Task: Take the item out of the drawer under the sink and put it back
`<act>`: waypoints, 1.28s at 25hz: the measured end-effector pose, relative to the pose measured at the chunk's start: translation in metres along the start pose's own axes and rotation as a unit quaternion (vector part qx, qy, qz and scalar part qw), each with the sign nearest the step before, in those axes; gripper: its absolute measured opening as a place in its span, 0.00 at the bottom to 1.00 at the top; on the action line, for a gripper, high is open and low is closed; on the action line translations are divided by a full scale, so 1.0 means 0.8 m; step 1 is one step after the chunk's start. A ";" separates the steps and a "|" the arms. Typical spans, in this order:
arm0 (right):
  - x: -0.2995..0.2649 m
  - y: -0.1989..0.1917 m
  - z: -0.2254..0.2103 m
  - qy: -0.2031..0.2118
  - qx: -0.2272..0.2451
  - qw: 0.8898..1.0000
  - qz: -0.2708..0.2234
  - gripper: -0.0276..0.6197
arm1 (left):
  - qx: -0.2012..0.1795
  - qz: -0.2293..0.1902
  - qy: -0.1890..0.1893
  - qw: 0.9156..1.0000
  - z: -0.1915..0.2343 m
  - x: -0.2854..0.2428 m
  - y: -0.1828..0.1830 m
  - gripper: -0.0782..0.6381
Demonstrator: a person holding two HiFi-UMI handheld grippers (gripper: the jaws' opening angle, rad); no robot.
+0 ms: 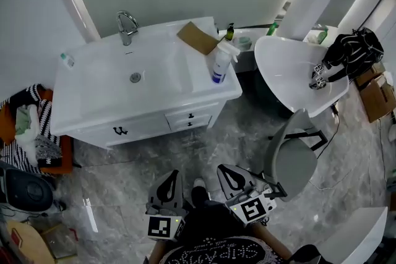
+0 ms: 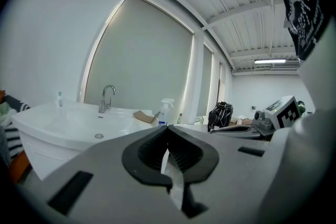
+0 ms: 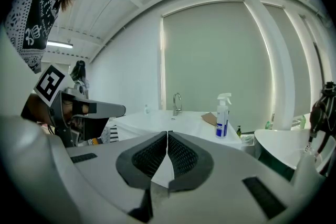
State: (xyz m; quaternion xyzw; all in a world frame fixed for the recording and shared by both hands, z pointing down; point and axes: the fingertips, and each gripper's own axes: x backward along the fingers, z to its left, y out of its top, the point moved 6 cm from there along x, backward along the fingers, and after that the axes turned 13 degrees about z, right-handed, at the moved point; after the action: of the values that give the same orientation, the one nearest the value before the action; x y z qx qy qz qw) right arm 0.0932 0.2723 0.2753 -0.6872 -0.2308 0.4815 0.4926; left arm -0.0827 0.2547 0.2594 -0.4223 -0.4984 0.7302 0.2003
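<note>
Left tongs (image 1: 172,176) and right tongs (image 1: 226,172) are pressed together, empty — above the floor (image 1: 117,185), well apart from the shut drawers (image 1: 190,118) under the sink (image 1: 102,80).

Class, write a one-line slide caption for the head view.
Left gripper and right gripper, both shut, face closed drawers under the sink.

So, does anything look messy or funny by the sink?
A little. A flat piece of brown cardboard lies crooked at the back of the sink counter, near the upright spray bottle. A black bag sits on the far end of the other white basin. Nothing looks spilled.
</note>
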 end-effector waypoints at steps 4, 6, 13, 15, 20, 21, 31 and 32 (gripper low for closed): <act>-0.005 -0.005 -0.017 0.005 -0.001 1.000 0.005 0.07 | 0.015 0.007 0.013 1.000 -0.003 -0.009 -0.004 0.11; -0.007 -0.005 -0.020 0.008 -0.003 1.000 0.006 0.07 | 0.019 0.005 0.018 1.000 -0.002 -0.009 -0.001 0.11; -0.024 -0.008 -0.021 0.009 -0.006 1.000 0.013 0.07 | 0.017 0.001 0.017 1.000 0.014 -0.019 0.002 0.11; -0.031 0.000 -0.022 0.004 -0.010 1.000 0.009 0.07 | 0.016 -0.003 0.010 1.000 0.021 -0.024 0.005 0.11; -0.058 0.016 -0.027 -0.007 -0.018 1.000 0.015 0.07 | 0.022 -0.009 0.000 1.000 0.050 -0.041 0.029 0.11; -0.065 0.019 -0.028 -0.008 -0.018 1.000 0.017 0.07 | 0.024 -0.008 -0.002 1.000 0.057 -0.044 0.034 0.11; -0.105 0.045 -0.019 -0.019 -0.040 0.999 0.014 0.07 | 0.013 0.003 -0.020 1.000 0.103 -0.065 0.051 0.11; -0.107 0.043 -0.019 -0.020 -0.042 0.999 0.018 0.07 | 0.013 0.006 -0.022 1.000 0.106 -0.067 0.050 0.11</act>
State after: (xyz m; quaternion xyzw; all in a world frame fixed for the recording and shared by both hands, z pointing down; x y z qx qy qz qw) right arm 0.0644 0.1834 0.2825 -0.7012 -0.2488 0.4939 0.4499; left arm -0.1163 0.1522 0.2583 -0.4064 -0.4905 0.7468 0.1912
